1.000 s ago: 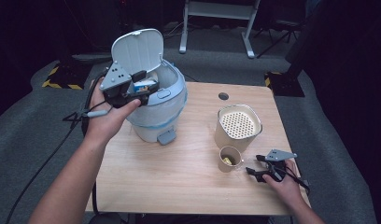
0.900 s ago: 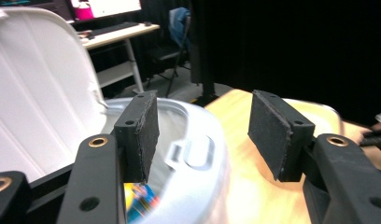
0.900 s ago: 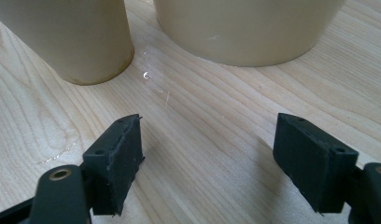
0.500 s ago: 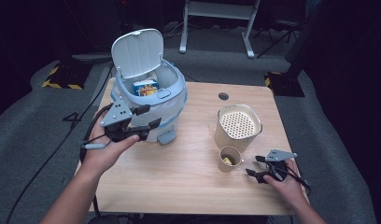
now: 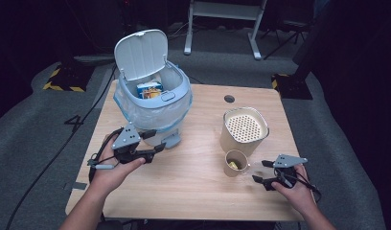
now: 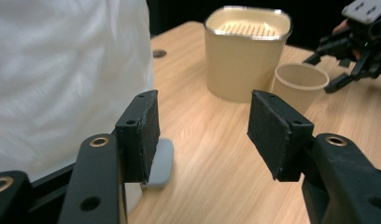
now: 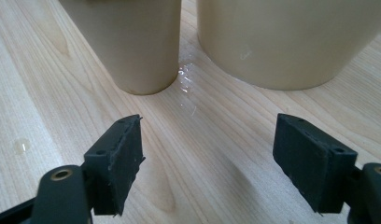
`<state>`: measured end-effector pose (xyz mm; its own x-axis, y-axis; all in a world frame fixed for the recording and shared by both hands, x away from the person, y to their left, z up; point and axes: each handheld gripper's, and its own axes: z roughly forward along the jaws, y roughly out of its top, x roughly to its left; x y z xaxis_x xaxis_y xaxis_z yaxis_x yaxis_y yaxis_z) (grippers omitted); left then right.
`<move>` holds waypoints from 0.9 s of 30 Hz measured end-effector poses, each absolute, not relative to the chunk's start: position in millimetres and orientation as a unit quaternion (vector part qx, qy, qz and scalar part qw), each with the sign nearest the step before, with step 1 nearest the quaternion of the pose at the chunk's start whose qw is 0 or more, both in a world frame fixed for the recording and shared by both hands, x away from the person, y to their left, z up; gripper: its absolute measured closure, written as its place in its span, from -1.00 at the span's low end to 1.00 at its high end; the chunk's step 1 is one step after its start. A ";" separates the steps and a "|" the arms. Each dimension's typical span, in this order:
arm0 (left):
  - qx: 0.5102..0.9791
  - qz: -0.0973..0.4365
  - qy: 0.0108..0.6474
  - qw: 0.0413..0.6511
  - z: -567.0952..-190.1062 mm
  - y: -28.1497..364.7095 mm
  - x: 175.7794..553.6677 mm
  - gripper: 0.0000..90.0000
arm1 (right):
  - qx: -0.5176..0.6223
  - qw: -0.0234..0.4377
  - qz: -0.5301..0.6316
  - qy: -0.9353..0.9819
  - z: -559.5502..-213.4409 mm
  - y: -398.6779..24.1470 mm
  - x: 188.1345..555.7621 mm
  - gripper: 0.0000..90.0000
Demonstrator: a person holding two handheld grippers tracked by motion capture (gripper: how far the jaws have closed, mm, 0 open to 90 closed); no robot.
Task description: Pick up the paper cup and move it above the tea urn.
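Note:
A pale blue pedal bin (image 5: 153, 112) with a clear liner stands at the table's back left, its lid (image 5: 141, 52) up and a carton (image 5: 149, 89) inside. My left gripper (image 5: 157, 142) hovers low in front of it, open and empty, its jaws (image 6: 202, 126) beside the grey pedal (image 6: 161, 161). A beige container with a perforated top (image 5: 245, 128) and a small beige cup (image 5: 235, 163) stand at the right. My right gripper (image 5: 260, 171) lies just right of the cup, open with nothing between its jaws (image 7: 207, 158), which have just opened a little.
Water drops glisten on the wood between the cup (image 7: 128, 42) and the container (image 7: 291, 37). A round hole (image 5: 229, 98) sits near the table's far edge. A cable trails from the left gripper off the table's left side. Bare wood lies between the two hands.
My left hand has come down from over the bin's opening to the table in front of the bin. The right hand has stayed in place.

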<state>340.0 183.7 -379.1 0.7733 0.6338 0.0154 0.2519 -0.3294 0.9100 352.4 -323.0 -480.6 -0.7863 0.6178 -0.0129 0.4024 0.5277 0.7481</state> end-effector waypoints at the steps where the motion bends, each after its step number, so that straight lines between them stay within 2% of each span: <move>1: 0.795 0.188 0.281 0.503 -383.6 183.6 340.5 -0.02 | 0.295 0.141 0.385 0.863 -479.9 -322.4 351.7 -0.46; 10: 0.808 0.171 0.305 0.473 -423.7 183.0 343.4 -0.02 | 0.284 0.135 0.399 0.861 -474.3 -315.4 346.4 -0.46; 18: 0.818 0.143 0.336 0.445 -462.0 185.7 348.4 -0.02 | 0.275 0.138 0.419 0.854 -468.4 -306.0 342.2 -0.57; 27: 0.830 0.128 0.349 0.416 -485.1 185.6 351.5 -0.04 | 0.262 0.128 0.447 0.846 -468.0 -292.5 346.1 -0.63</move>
